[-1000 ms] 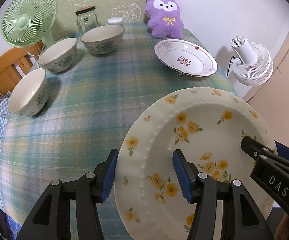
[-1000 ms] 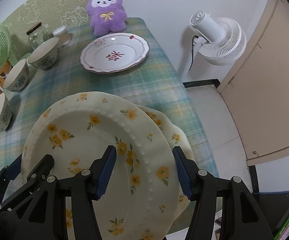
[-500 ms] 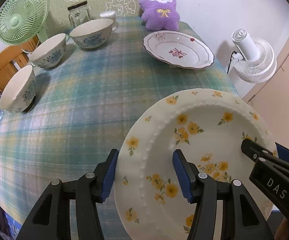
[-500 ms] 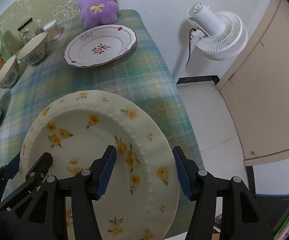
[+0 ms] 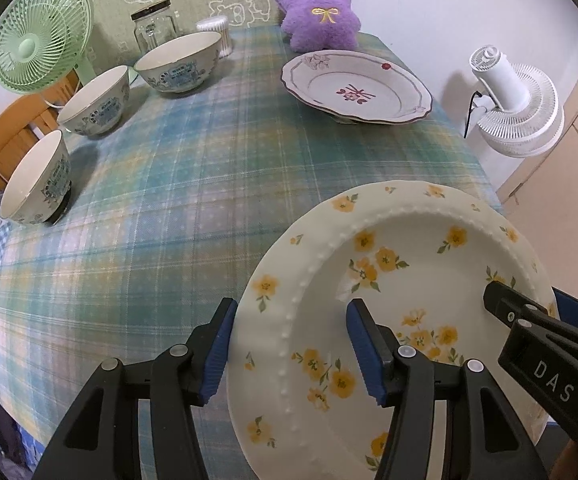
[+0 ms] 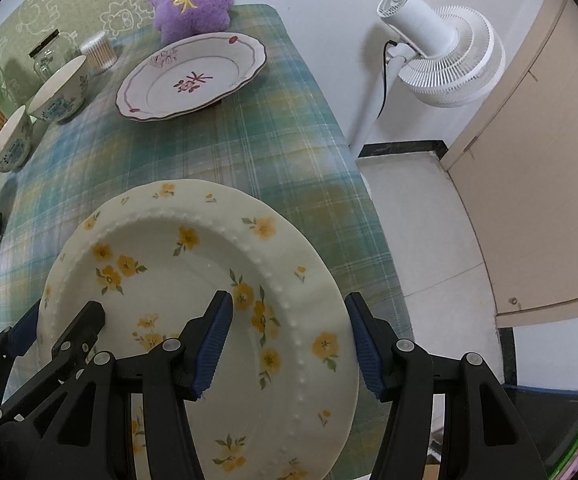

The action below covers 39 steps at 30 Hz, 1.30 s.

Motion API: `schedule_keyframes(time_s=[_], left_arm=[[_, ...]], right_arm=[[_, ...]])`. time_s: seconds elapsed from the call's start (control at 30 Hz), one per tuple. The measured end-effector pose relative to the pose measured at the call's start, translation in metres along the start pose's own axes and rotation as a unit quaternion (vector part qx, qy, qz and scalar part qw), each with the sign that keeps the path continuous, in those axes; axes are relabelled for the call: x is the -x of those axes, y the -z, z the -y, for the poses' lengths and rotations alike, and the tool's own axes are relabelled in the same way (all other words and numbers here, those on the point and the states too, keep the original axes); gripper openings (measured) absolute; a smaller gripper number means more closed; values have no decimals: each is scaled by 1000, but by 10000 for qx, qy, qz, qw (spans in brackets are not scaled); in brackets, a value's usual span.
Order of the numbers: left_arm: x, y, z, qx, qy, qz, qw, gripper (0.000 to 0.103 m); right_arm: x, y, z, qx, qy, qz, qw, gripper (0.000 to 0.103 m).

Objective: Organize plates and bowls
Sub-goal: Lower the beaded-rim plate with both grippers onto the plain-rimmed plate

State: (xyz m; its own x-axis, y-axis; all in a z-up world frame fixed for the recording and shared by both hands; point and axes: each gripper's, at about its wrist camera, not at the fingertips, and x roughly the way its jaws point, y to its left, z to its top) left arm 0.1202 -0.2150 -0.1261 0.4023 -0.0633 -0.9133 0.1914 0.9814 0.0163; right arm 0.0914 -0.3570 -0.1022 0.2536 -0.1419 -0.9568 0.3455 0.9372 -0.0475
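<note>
Both tongs grip one yellow-flowered plate (image 5: 389, 280) from opposite sides. The left tongs (image 5: 289, 344) straddle its left rim, one pad outside the edge, the other inside the well; they look clamped on the rim. The right tongs (image 6: 289, 336) do the same at the right rim, also clamped on it.

The plate sits over the near right corner of the bench (image 5: 169, 184), just ahead of and between the tongs. Whether it rests on the cloth or hangs above it cannot be told. Its right rim reaches the bench's right edge; beyond that edge is bare floor (image 6: 429, 240) and a white fan (image 6: 441, 64).

Ahead of the tongs lies a wide stretch of open plaid cloth. Far ahead, near the right edge, sits a red-flowered plate (image 5: 357, 86), with a purple plush (image 5: 321, 12) behind it. Three bowls (image 5: 97, 100) run along the left edge, well apart from the held plate. A jar (image 5: 155, 28) and a green fan (image 5: 37, 36) stand at the far left corner.
</note>
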Motion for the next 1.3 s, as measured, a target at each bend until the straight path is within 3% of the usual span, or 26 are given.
schedule_keyframes(time_s=[0.83,1.07,1.3], left_arm=[[-8,5,19,35,-747,251,9969,57],[-8,6,18,90,-654,288,9974,60],[-3,9,9,261,-353,183,9989,74]], right_arm=[[-15,-1,2,290,-182,-3,9994,61],[-16,-3,3,322,-254,-1,9992,61],[-5,-3,5,388,-409,124,9983,61]])
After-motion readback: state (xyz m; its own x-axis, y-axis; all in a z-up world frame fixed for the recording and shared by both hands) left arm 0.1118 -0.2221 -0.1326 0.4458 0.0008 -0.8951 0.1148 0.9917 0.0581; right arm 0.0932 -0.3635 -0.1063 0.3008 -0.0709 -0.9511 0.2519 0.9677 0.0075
